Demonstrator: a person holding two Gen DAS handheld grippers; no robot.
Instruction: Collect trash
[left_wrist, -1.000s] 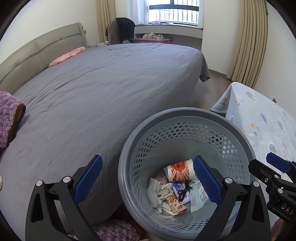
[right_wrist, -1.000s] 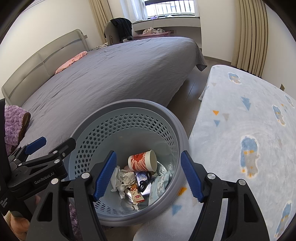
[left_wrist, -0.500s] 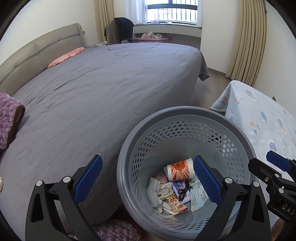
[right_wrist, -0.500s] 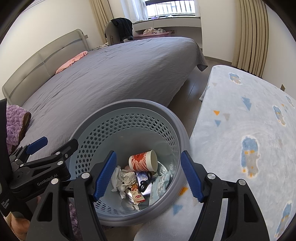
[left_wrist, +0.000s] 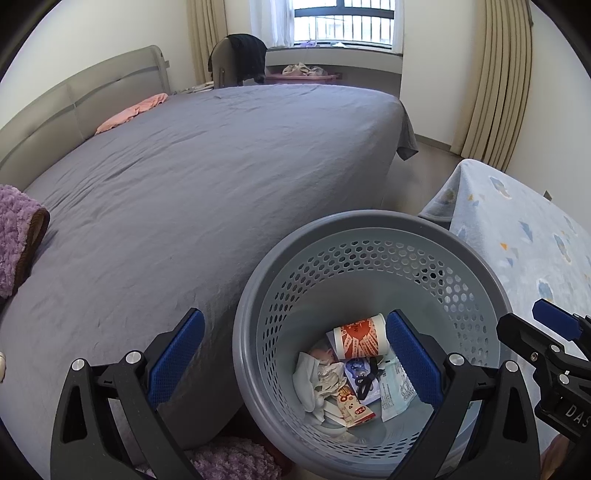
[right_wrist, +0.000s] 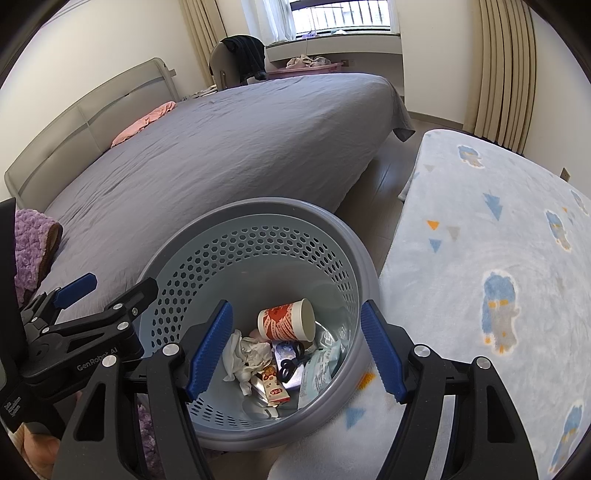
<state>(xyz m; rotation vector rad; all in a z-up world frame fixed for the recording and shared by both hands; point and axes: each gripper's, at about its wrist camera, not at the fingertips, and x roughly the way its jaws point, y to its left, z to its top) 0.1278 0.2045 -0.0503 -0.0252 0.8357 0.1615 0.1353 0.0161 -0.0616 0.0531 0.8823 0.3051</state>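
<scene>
A grey perforated basket (left_wrist: 369, 221) (right_wrist: 258, 206) stands on the floor between the bed and a blanket-covered surface. Inside lie a red-and-white paper cup (left_wrist: 360, 341) (right_wrist: 286, 325), crumpled white tissue (left_wrist: 317, 380) (right_wrist: 245, 352), snack wrappers (left_wrist: 354, 406) (right_wrist: 275, 387) and a pale packet (left_wrist: 395, 384) (right_wrist: 317, 369). My left gripper (left_wrist: 295, 354) is open and empty above the basket's near left side. My right gripper (right_wrist: 295, 350) is open and empty above the basket's opening. Each gripper shows at the edge of the other's view.
A large bed with a grey sheet (left_wrist: 203, 166) fills the left. A pink cloth (left_wrist: 133, 114) lies near its headboard. A purple fluffy item (left_wrist: 18, 236) sits at the bed's left edge. A light blue patterned blanket (right_wrist: 498, 258) covers the surface on the right.
Both grippers stay open and have drifted only slightly, the left one a little back from the basket. The trash in the basket has not moved.
</scene>
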